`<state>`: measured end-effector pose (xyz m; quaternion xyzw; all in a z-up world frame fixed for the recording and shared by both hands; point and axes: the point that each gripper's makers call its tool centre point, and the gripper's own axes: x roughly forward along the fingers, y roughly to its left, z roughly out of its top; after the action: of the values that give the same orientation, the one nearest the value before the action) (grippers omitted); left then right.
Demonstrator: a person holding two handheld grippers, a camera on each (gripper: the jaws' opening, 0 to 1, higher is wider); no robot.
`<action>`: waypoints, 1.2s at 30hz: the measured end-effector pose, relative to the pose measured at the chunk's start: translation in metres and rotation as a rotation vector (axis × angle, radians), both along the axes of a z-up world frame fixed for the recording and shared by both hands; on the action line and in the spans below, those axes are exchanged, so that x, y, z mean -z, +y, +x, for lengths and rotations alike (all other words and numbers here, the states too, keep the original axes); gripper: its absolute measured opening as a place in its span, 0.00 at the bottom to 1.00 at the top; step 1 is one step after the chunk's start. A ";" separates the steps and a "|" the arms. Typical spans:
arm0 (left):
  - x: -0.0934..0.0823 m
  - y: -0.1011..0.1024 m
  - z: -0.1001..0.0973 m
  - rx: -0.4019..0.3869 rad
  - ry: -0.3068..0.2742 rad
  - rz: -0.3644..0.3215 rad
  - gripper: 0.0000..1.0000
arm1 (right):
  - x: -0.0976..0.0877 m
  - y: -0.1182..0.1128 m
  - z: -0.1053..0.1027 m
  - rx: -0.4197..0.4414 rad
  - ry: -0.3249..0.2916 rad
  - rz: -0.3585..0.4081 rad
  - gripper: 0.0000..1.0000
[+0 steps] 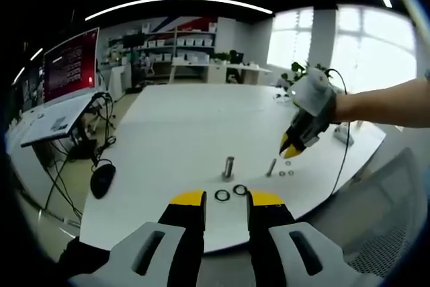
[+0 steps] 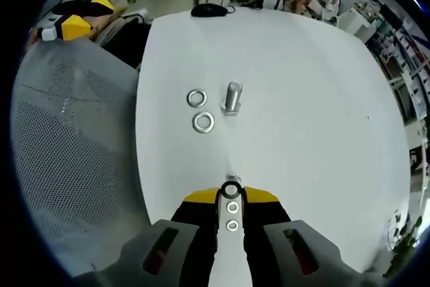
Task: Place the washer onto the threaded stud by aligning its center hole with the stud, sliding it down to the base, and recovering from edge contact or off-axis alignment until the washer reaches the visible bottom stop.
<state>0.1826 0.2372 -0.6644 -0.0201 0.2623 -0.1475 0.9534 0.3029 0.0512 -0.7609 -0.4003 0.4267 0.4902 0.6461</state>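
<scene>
Hovering over the white desk (image 2: 302, 99), the right gripper (image 2: 231, 196) has its fingers nearly together around a small stud (image 2: 232, 189), without visibly clamping it. Two washers (image 2: 197, 98) lie ahead beside a taller stud (image 2: 232, 97). The left gripper (image 1: 226, 197) hangs with fingers apart, washers (image 1: 222, 195) just beyond the tips.

2 silver washers (image 2: 199, 110) lie flat on white table, well ahead of right fingers (image 2: 259, 196); upright threaded stud (image 2: 232, 97) stands just beside them, bare.
</scene>
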 end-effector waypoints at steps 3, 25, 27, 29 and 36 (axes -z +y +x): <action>0.000 0.000 0.000 0.000 0.002 0.001 0.22 | 0.003 -0.001 0.000 -0.006 0.003 -0.006 0.14; 0.002 0.000 -0.001 0.000 0.012 0.004 0.23 | 0.020 0.005 0.008 -0.040 -0.006 -0.047 0.14; 0.002 0.000 -0.001 -0.001 0.013 0.004 0.23 | 0.021 0.005 0.007 -0.038 0.000 -0.047 0.14; 0.002 0.000 -0.001 -0.001 0.014 0.004 0.23 | 0.024 0.004 0.008 -0.035 0.003 -0.047 0.14; 0.003 0.001 -0.001 -0.007 0.016 0.004 0.23 | 0.034 0.006 0.009 -0.045 0.016 -0.065 0.14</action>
<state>0.1814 0.2380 -0.6671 -0.0202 0.2701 -0.1437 0.9518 0.3124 0.0571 -0.7952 -0.4267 0.4385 0.4936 0.6181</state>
